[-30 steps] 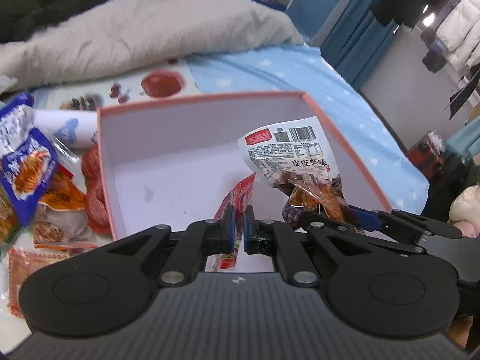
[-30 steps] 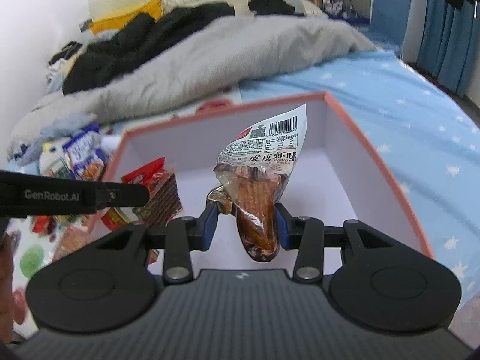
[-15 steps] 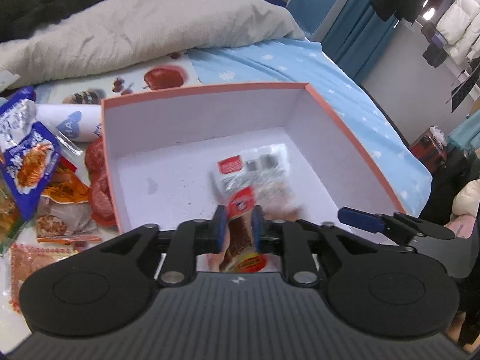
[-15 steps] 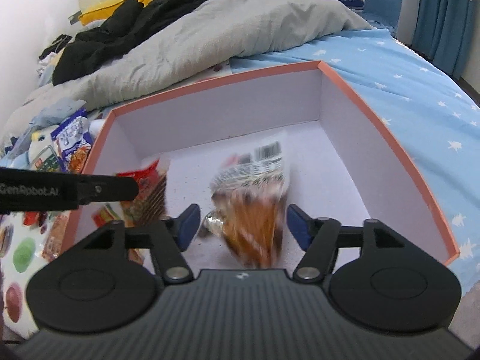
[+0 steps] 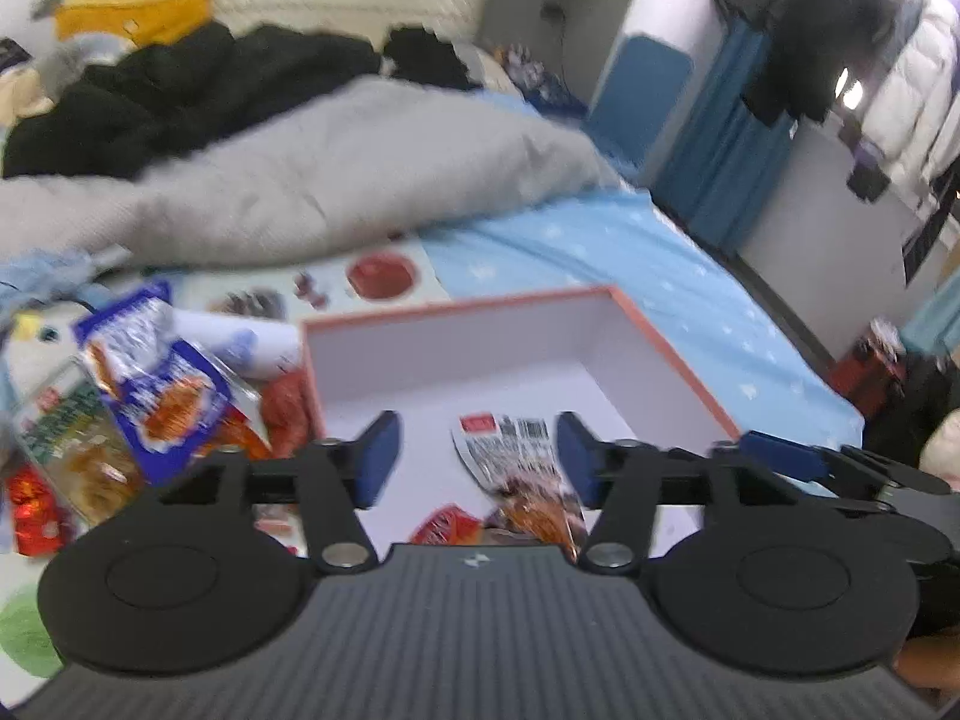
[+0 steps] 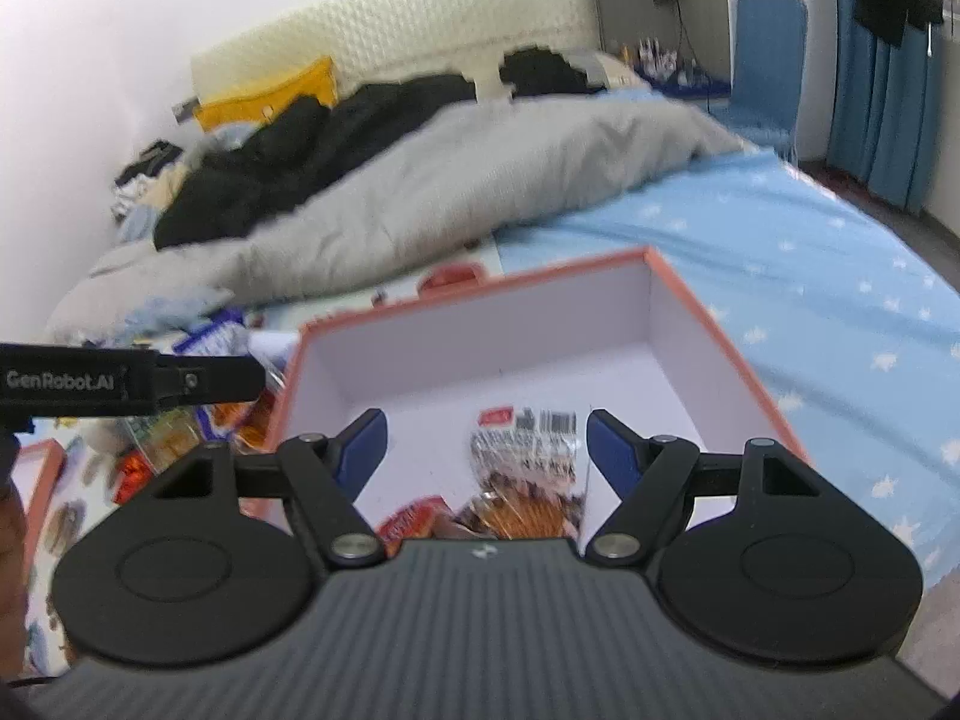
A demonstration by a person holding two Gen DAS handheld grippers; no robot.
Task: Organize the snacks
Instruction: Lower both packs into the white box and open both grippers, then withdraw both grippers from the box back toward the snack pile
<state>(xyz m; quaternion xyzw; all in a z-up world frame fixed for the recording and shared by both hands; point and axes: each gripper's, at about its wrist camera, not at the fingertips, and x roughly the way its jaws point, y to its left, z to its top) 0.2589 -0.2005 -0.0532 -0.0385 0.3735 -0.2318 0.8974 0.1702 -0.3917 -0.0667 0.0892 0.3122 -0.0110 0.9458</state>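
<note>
Nearest, both grippers stand with jaws apart and nothing between the pads: the left gripper (image 5: 477, 459) has just been opening, with only a packet far below seen through its gap, and the right gripper (image 6: 486, 453) shows the same wide gap, its own jaws having spread a little earlier. Below them, on the white floor of the pink-rimmed box (image 6: 729, 354), lie two packets: a clear barcode packet (image 6: 528, 468) of brown snack and, just beside it on its left, a small red packet (image 5: 447, 525). Both look light, soft and crinkly, with slick film that could slide under the pads; the flat sealed edge at the printed top looks the surest place to pinch, rather than the lumpy filled belly. Left of the box, outside its wall, a loose pile of snacks (image 5: 150, 402) waits on the bed, a blue-and-white packet on top; these likely come next. Farther off lie the blue starred sheet (image 6: 810, 276), the grey duvet (image 5: 336, 180) and dark clothes near the headboard.
</note>
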